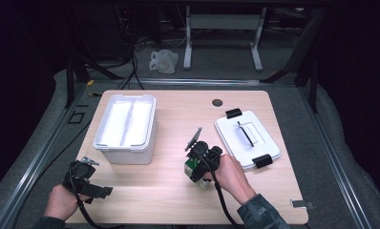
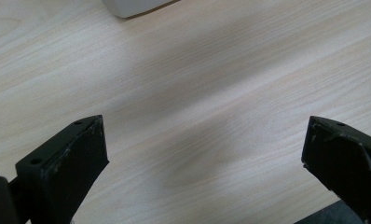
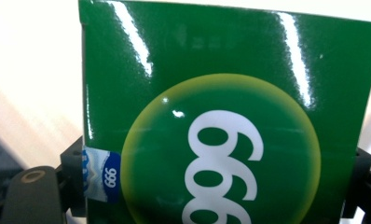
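My right gripper (image 1: 194, 168) is shut on a green box (image 1: 192, 168), held just above the table's middle. Up close in the right gripper view, the green box (image 3: 221, 116) is glossy, with a yellow-ringed circle and white "999" print, and it is clamped between the two black jaws. My left gripper (image 1: 100, 191) hovers open near the table's front left corner. The left gripper view looks down at bare wood between the wide-spread jaws of the left gripper (image 2: 204, 154). An open white bin (image 1: 126, 126) stands at the left. Its white lid (image 1: 245, 138) with black clips lies at the right.
The light wooden table (image 1: 178, 200) has a round cable hole (image 1: 217, 102) at the back. A corner of the bin (image 2: 137, 7) shows at the top of the left gripper view. A metal clip (image 1: 302, 204) lies at the front right corner. Beyond the table are a grey floor, cables and a white bag (image 1: 163, 61).
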The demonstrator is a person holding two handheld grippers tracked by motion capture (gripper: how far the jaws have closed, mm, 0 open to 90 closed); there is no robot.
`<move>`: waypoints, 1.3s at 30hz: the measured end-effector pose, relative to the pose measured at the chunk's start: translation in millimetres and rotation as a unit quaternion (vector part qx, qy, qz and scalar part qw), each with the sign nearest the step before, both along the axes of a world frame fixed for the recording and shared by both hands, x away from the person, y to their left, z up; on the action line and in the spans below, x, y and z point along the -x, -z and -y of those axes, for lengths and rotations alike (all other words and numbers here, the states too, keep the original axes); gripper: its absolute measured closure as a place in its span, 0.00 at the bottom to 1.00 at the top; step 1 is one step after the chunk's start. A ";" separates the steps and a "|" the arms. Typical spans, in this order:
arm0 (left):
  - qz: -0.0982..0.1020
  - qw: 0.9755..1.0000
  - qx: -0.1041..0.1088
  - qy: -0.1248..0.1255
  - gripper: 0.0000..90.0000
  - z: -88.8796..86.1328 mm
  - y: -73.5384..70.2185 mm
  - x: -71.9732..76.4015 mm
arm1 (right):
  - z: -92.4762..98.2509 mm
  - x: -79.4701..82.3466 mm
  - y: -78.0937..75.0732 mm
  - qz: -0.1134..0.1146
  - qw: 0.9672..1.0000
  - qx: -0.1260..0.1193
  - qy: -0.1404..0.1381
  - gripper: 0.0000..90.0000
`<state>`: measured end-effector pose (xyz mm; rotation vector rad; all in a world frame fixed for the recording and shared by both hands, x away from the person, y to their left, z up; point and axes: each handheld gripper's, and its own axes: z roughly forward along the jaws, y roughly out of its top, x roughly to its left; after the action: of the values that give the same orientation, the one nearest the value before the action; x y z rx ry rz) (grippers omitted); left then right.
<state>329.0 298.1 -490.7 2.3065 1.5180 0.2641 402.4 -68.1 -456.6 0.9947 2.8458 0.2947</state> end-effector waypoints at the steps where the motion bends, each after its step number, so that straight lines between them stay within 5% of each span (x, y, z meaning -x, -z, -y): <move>1: 0.001 1.000 0.000 -0.001 0.00 -0.4 -0.2 0.2 | 3.8 3.8 -4.2 0.002 1.000 -0.003 -0.001 0.17; 10: 0.007 1.000 0.005 -0.003 0.00 -3.0 -0.6 0.9 | 35.3 21.7 -17.0 0.012 1.000 -0.017 -0.001 0.17; 21: 0.008 1.000 0.010 0.000 0.00 -3.4 0.3 1.2 | 104.8 33.8 3.8 0.000 0.998 0.004 0.059 0.17; 39: 0.011 1.000 0.010 0.003 0.00 -4.2 -0.1 1.5 | 183.0 26.9 30.0 -0.026 0.987 0.014 0.161 0.17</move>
<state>327.5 302.3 -490.6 2.2851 1.4972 0.2711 375.5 -251.1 -486.6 1.4487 2.6631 0.1984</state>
